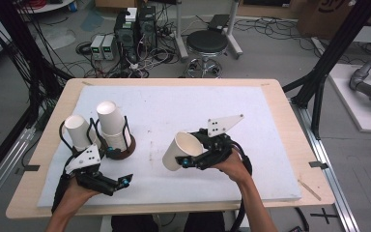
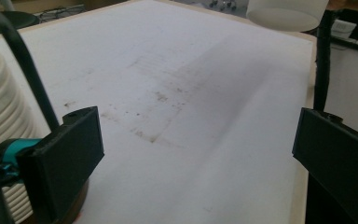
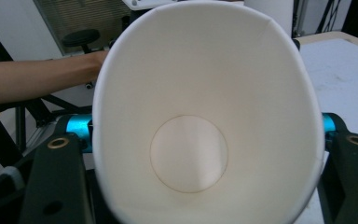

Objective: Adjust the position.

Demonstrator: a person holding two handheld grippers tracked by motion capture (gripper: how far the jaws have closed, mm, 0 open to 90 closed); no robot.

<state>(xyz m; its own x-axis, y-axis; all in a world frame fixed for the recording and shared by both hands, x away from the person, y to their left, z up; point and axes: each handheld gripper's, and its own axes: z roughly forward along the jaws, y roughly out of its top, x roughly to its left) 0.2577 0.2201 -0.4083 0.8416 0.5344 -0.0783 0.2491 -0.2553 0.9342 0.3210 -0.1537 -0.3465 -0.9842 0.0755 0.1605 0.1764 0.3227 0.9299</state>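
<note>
White mat (image 1: 174, 116) over a wooden table (image 1: 290, 130), with cables, grey boxes and a black stool (image 1: 207, 46) on the floor beyond.

Right gripper (image 1: 193, 157) near the mat's front middle, clamped on a white paper cup (image 1: 181, 151). Cup lifted off the mat and tilted on its side, mouth up and toward the right hand (image 1: 232, 166), base down to the left. Seen from the right gripper view: cup (image 3: 205, 116) squeezed between the two black jaws, rim pressed out of round into an oval, round base visible deep inside, a forearm (image 3: 37, 79) stretched across behind it.

Left gripper (image 1: 107, 180) at the mat's front left, low over the surface, jaws spread wide with nothing between them. Seen from the left gripper view: bare, lightly stained mat (image 2: 177, 107) between the jaws, the lifted cup (image 2: 286, 14) at the top edge, well apart from them.

Stack of cups (image 1: 112, 126) upright in a dark round holder (image 1: 125, 150) at the mat's left, just beyond the left gripper. Same stack (image 2: 0, 121) ribbed at the left edge of the left gripper view, just behind the near jaw. Second cup stack (image 1: 78, 131) just left of the first, leaning slightly, with black cable looping round both. Held cup well apart from both stacks, to their right.
</note>
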